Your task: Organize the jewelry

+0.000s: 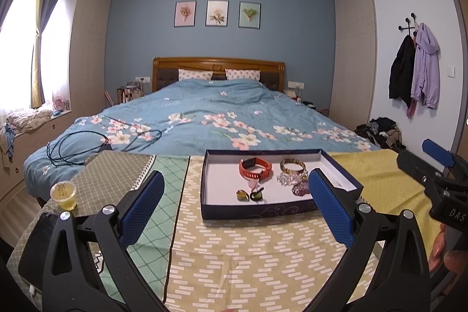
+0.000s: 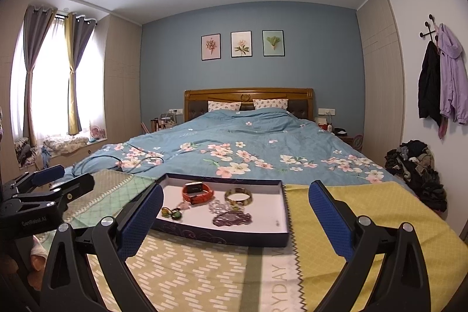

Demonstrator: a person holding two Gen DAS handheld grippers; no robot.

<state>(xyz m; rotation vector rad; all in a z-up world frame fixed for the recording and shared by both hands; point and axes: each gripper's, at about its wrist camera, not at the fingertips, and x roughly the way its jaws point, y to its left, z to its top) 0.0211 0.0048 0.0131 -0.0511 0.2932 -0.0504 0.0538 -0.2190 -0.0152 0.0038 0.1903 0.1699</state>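
Jewelry, status: all pieces lay in the box lid (image 1: 339, 174) on the table (image 1: 248, 253) — orange watch (image 1: 255, 167), bangle (image 1: 292, 166), bead bracelets (image 2: 231, 217), two rings (image 1: 249, 195). None remained outside. Left gripper (image 1: 234, 212) and right gripper (image 2: 235, 220) released, holding nothing; task judged near complete.

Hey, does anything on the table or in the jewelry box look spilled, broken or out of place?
Nothing spilled or broken. The jewelry box sits askew on the tablecloth, and the beaded bracelets lie heaped together rather than sorted.
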